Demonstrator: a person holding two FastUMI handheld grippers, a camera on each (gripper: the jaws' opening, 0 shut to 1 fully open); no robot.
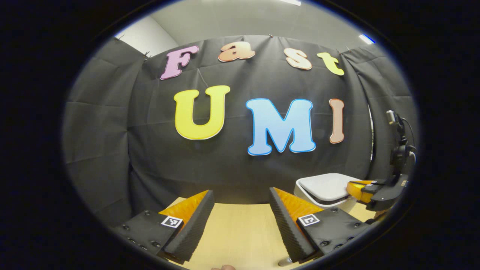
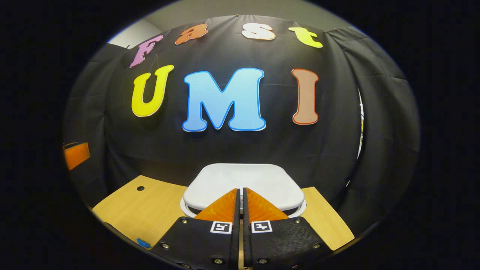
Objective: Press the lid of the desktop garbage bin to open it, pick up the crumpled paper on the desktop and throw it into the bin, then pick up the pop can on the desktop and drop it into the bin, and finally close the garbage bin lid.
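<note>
The white desktop bin [image 2: 243, 183] stands at the back of the wooden table, its flat lid [image 2: 225, 180] down. My right gripper [image 2: 240, 193] is shut with nothing between its fingers, and its tips rest over the near part of the lid. In the left gripper view the same bin [image 1: 324, 187] sits at the right, with the right gripper [image 1: 356, 189] reaching onto its lid from the right. My left gripper [image 1: 240, 204] hangs open above bare table, left of the bin, holding nothing.
The light wooden table [image 2: 150, 206] has a small round hole [image 2: 140, 188] near its back left and a blue mark [image 2: 143, 243] near its front. Black cloth closes the back and sides. An orange object [image 2: 77, 155] shows at the far left.
</note>
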